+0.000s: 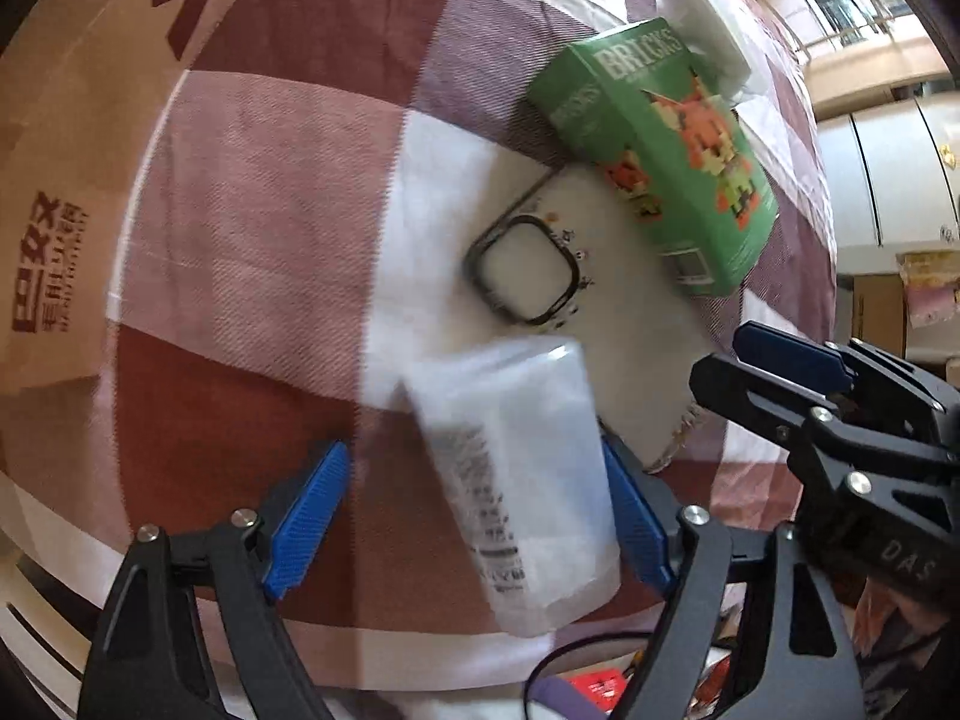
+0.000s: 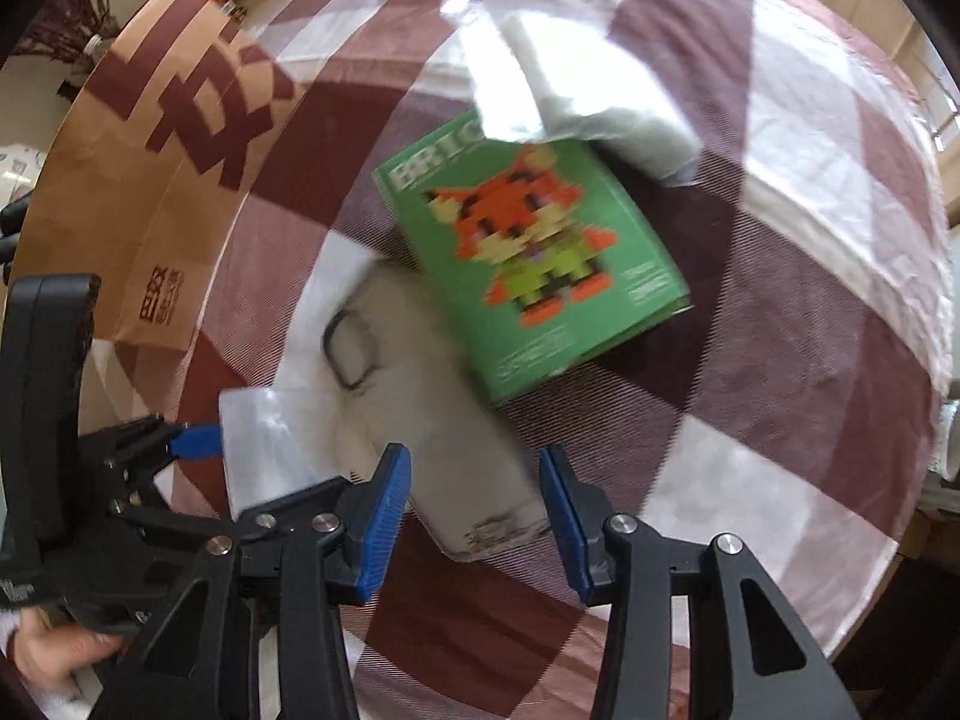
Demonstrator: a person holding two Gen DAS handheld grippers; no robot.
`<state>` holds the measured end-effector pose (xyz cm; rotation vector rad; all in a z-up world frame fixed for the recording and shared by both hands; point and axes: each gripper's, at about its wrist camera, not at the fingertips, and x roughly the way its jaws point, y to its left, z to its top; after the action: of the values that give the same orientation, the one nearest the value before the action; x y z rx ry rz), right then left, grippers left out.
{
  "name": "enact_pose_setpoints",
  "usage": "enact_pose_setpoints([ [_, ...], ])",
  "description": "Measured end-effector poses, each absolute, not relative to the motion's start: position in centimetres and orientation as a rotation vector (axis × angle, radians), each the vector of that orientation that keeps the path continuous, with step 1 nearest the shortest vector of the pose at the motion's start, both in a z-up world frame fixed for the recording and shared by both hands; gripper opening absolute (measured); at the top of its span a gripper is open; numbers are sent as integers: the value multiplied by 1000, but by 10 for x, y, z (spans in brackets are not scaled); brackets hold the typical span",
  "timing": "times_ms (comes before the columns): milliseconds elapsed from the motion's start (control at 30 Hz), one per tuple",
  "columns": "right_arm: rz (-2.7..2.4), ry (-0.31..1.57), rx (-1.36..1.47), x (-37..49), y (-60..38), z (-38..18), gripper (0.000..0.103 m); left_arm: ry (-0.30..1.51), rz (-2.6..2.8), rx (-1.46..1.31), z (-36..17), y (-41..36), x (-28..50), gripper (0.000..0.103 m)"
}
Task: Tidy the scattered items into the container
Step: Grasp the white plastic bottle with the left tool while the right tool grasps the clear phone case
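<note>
A translucent white packet [image 1: 516, 480] lies on the checked cloth between the pads of my left gripper [image 1: 471, 450], which is open: its left pad stands clear of the packet and its right pad sits at the packet's edge. Beyond the packet lie a pale phone case [image 1: 570, 276] with a dark camera ring and a green BRICKS box [image 1: 660, 138]. My right gripper [image 2: 474, 456] is open, its blue pads at either side of the phone case's [image 2: 468, 468] near end. The green box [image 2: 534, 264] partly covers the case's far end.
A brown printed cardboard container [image 1: 54, 192] [image 2: 150, 150] stands at the left. A second white packet [image 2: 588, 84] rests by the green box's far end. A hand [image 2: 54, 654] shows bottom left. Cloth edge, a cable and clutter lie below [image 1: 594, 684].
</note>
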<state>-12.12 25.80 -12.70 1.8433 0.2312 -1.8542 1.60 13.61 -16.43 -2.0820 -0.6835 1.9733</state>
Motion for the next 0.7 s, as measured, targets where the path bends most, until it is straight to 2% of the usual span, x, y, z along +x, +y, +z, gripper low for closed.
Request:
enact_pose_setpoints([
  [67,-1824,246,1852,-116,252,-133,46,-645,1962,-2080,-165,130,16,64],
  [200,-1826,278,1859,-107,241,-145,46,-530,1954,-2054,-164,130,17,57],
  [333,-1876,450,1769,-96,228,-144,46,-420,1961,-2033,-161,133,17,52],
  [467,-1791,511,1727,-89,219,-146,64,-420,1939,-2033,-162,130,15,50],
  [700,-1836,597,1755,-89,216,-157,76,-398,1930,-2031,-160,118,17,48],
])
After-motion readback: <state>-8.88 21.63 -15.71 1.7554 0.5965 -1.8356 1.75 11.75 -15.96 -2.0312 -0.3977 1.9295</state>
